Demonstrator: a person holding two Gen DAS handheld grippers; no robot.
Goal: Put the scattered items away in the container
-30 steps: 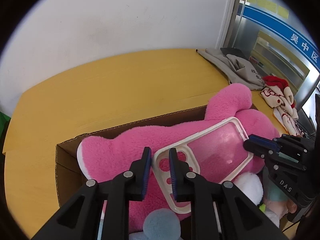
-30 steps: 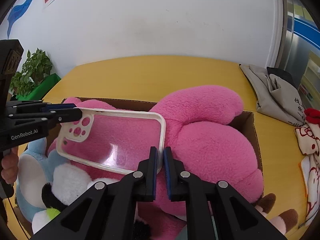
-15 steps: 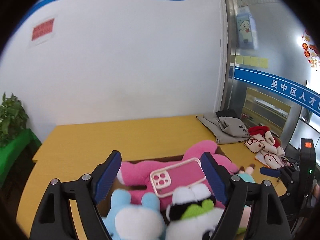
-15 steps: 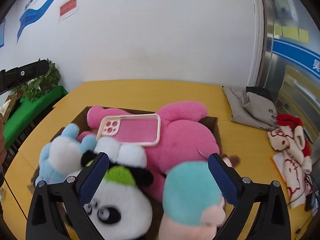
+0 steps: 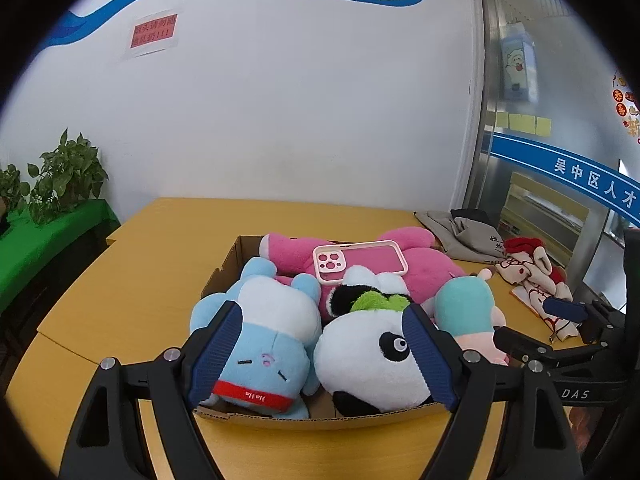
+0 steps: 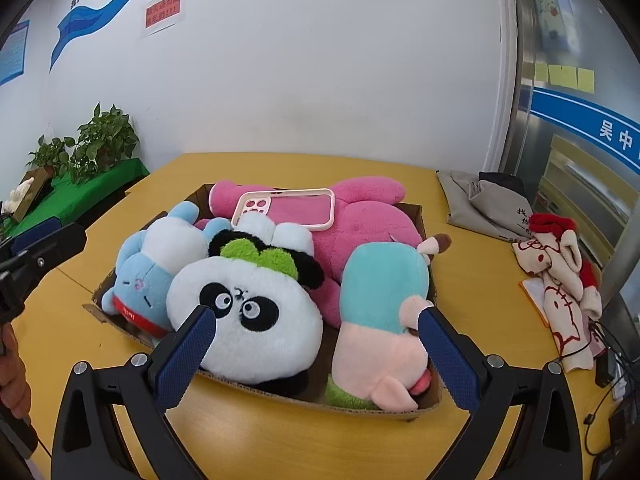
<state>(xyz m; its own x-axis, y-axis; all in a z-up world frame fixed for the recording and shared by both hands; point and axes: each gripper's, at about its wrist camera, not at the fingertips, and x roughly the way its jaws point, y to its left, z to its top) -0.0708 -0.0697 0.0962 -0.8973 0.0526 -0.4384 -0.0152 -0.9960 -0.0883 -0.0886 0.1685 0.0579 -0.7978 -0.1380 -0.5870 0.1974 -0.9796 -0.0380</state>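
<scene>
Both claws stand wide apart and hold nothing: the left gripper [image 5: 320,354] and the right gripper [image 6: 318,356] hover at the near side of the cardboard box [image 6: 424,216], with no pad touching anything. The phone case [image 6: 286,210] lies flat on top of the pink plush [image 6: 360,220], at the far end inside the box. I judge that the placing step is done and a new item must be chosen. Counted in the box: five plush toys, namely the pink one, a blue plush [image 6: 156,264], a panda plush [image 6: 248,300], a teal and pink plush [image 6: 384,304] and a small brown-tipped one, mostly hidden, plus one case. Outside, on the table [image 6: 280,168], lie a grey cloth bag [image 6: 480,204] and a red and white cloth toy [image 6: 556,256]. The next move probably calls for a reach to the right side.
</scene>
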